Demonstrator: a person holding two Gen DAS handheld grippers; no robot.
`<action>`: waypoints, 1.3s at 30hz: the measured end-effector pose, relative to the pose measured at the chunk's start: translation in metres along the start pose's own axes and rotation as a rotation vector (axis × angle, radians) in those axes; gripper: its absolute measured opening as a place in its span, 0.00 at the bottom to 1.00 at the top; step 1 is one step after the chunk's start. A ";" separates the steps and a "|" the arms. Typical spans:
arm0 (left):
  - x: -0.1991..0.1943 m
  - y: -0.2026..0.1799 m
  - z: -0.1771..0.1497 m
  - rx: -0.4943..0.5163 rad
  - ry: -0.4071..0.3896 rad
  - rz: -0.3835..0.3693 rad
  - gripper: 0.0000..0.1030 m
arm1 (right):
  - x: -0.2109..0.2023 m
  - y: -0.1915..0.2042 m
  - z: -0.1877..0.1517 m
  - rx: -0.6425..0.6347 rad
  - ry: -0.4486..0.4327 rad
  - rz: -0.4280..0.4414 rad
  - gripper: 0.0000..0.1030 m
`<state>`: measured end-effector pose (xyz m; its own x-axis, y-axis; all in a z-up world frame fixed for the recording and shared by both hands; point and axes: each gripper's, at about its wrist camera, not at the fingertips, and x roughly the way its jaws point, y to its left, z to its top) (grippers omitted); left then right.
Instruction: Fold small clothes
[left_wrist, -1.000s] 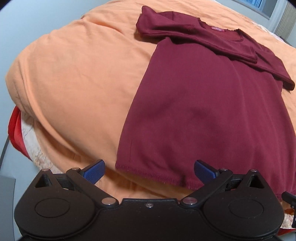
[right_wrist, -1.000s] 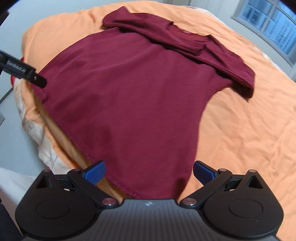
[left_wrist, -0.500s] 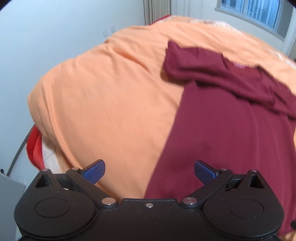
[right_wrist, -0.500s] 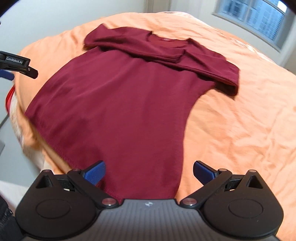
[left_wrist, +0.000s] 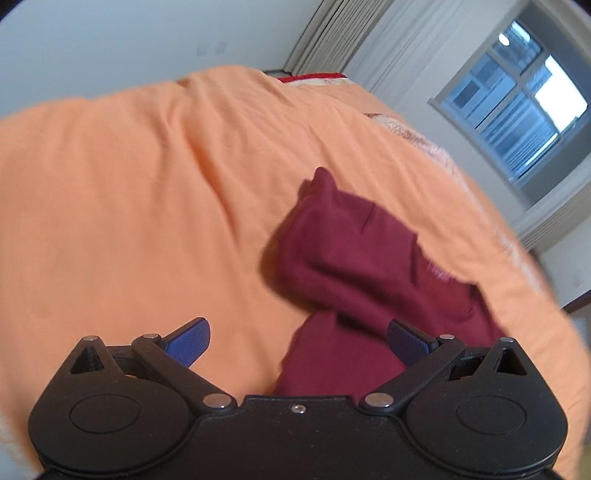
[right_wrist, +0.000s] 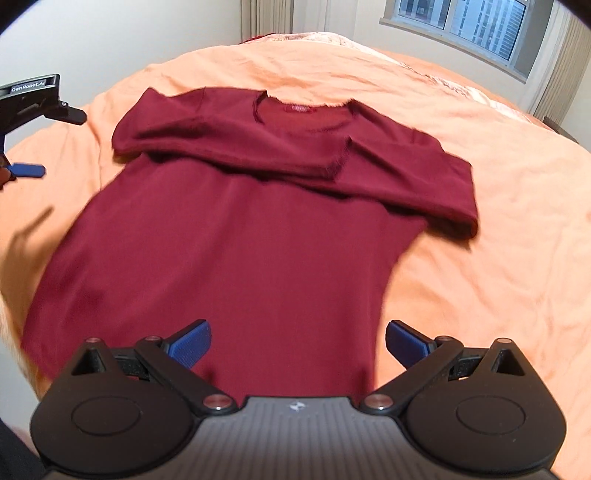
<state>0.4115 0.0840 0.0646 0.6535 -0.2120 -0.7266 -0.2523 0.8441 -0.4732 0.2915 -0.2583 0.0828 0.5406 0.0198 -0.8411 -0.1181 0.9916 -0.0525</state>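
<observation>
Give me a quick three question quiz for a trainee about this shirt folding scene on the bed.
1. True or false: both sleeves of the maroon shirt are folded across its chest.
2. Which is shut: A, the left gripper; B, the right gripper; C, neither?
3. What does the shirt lie on?

Key: 1 true. 2 C, both sets of fingers are spread and hold nothing. 3 the orange bedcover.

Left wrist view: low over bed (left_wrist: 147, 184), facing window (left_wrist: 517, 110), shirt (left_wrist: 351, 258) close. Right wrist view: higher, faces along shirt (right_wrist: 240, 240) from hem. Both share shirt, bed.
</observation>
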 end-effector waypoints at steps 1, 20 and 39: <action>0.009 0.004 0.006 -0.030 0.010 -0.032 0.99 | 0.005 0.005 0.011 0.004 0.001 0.001 1.00; 0.104 0.039 0.034 0.010 0.218 -0.336 0.74 | 0.131 0.063 0.288 -0.061 -0.068 0.372 0.61; 0.102 0.055 0.051 0.012 0.182 -0.315 0.74 | 0.202 0.158 0.344 -0.167 0.098 0.522 0.04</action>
<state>0.5007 0.1336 -0.0106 0.5598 -0.5457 -0.6236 -0.0494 0.7292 -0.6825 0.6687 -0.0541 0.0893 0.2958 0.4835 -0.8238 -0.4840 0.8194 0.3071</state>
